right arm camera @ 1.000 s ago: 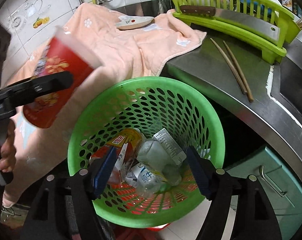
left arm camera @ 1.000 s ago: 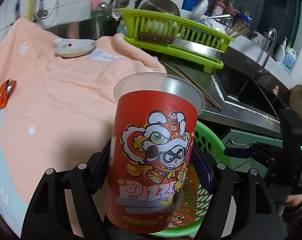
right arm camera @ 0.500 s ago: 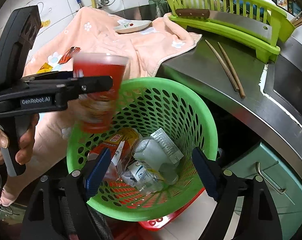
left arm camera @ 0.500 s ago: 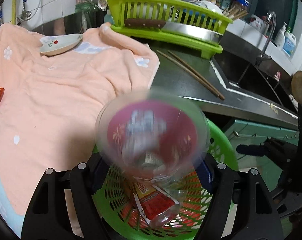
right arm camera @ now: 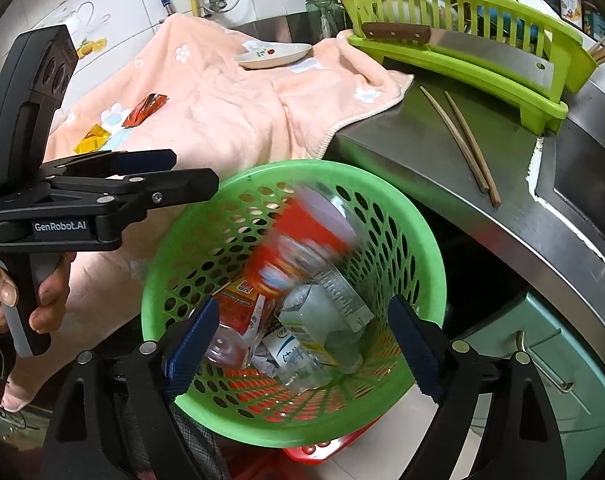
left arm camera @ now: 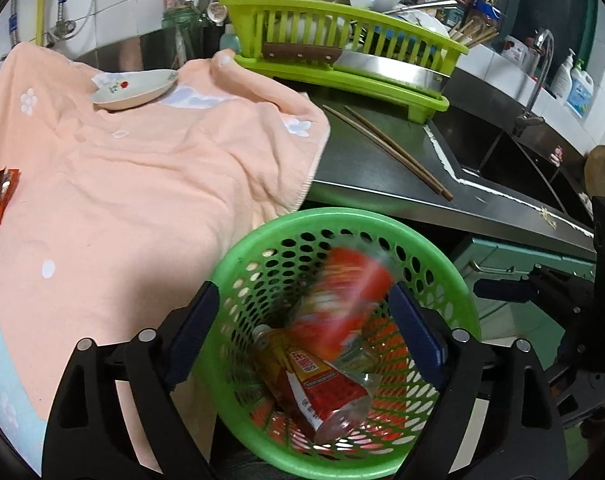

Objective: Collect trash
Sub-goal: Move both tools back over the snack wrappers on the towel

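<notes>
The green basket (left arm camera: pixel 434 280) sits below the steel worktop (right arm camera: pixel 422 148) edge, its round rim open upward. A red cup (left arm camera: pixel 354 280), blurred, lies free inside it above a bottle with a red label (left arm camera: pixel 322 392) and a clear bottle (right arm camera: pixel 326 316). The left gripper (left arm camera: pixel 302 332) hangs over the rim, its jaws opening with nothing pressed between them. The right gripper (right arm camera: pixel 302 344) also has its jaws opening, wide and bare over the basket. A peach towel (left arm camera: pixel 142 184) drapes over the worktop edge beside the basket. On it lie a red wrapper (right arm camera: pixel 144 110), a yellow wrapper (right arm camera: pixel 92 138) and a small dish (left arm camera: pixel 136 88). Chopsticks (right arm camera: pixel 462 140) rest on bare steel before the lime dish rack (left arm camera: pixel 342 52).
</notes>
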`<act>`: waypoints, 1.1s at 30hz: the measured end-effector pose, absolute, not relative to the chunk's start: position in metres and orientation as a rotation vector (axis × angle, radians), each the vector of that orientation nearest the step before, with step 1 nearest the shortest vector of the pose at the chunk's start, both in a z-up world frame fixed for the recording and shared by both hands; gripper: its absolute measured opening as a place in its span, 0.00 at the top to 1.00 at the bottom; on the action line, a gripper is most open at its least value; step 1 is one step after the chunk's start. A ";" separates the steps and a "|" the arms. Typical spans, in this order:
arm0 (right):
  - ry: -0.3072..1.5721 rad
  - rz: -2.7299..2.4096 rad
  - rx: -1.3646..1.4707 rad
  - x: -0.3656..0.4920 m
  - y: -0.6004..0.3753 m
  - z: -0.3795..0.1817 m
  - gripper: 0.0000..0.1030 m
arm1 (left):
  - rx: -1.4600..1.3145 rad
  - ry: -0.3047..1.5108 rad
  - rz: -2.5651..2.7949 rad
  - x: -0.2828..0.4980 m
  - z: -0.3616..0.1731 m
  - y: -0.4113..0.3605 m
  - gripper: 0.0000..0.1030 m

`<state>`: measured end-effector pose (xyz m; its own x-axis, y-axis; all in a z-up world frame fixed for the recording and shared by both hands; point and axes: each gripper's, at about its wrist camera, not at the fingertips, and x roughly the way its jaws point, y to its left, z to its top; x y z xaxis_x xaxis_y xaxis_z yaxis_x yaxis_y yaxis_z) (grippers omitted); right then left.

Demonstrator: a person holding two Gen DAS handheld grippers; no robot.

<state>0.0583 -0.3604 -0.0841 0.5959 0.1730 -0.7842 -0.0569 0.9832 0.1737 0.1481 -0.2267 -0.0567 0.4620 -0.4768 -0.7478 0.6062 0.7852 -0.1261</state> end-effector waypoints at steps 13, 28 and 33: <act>0.909 0.217 0.119 0.092 -0.330 -0.069 0.17 | 0.137 0.787 -0.482 0.160 -0.026 -0.142 0.05; 0.963 0.398 0.179 0.209 -0.243 -0.048 0.17 | 0.058 0.766 -0.157 0.212 -0.009 0.021 0.05; 0.973 0.439 0.158 0.252 -0.204 -0.043 0.17 | 0.034 0.777 -0.099 0.232 -0.012 0.066 0.05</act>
